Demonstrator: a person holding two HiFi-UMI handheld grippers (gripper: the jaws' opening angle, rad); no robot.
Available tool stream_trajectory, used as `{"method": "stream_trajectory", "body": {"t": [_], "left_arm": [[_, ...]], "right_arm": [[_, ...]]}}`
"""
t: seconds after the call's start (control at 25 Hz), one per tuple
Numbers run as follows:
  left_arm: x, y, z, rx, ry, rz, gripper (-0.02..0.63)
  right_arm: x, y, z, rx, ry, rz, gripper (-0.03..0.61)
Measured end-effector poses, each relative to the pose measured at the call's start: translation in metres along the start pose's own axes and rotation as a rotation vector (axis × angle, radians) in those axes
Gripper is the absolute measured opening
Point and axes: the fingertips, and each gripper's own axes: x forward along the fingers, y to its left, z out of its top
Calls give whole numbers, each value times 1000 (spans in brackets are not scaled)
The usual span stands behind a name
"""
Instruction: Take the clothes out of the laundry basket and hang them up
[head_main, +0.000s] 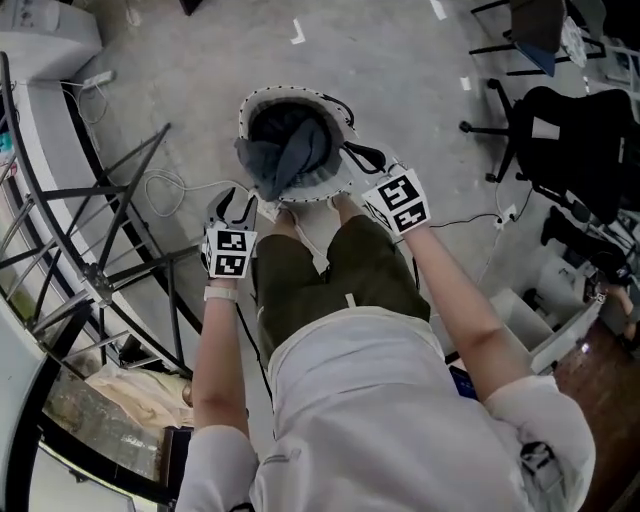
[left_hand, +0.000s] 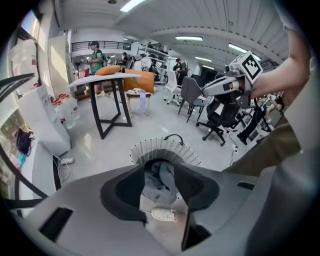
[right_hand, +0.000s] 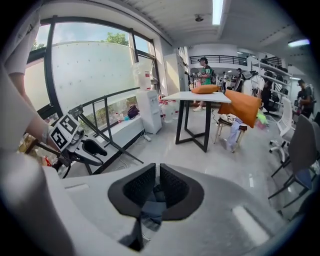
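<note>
Left claw (left_hand: 159, 175) apart, right claw (right_hand: 156, 182) together, above laundry basket (head_main: 300, 90) of clothes (head_main: 290, 150); black metal rack (head_main: 100, 285) alongside

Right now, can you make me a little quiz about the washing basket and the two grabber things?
1. True or false: the laundry basket is empty.
2. Which one has its jaws wide apart? A) the left gripper B) the right gripper C) both
3. Fill in the gap: the basket with the dark blue-grey clothes stands on the ____.

Key: 1 false, there are clothes in it. 2 A, the right gripper's jaws are almost together. 3 floor.
</note>
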Motion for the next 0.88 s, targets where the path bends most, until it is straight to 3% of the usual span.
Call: {"method": "stream_trajectory", "body": {"t": [0.4, 0.68, 0.88], "left_arm": [[124, -42, -51, -61, 190, -64, 198], [195, -55, -89, -67, 280, -97, 227], [233, -57, -130, -30, 407, -84, 236]], "right_arm": [[33, -47, -73, -13, 116, 96, 32], [55, -67, -105, -2, 172, 132, 32], [62, -82, -122, 6, 193, 133, 32]]}}
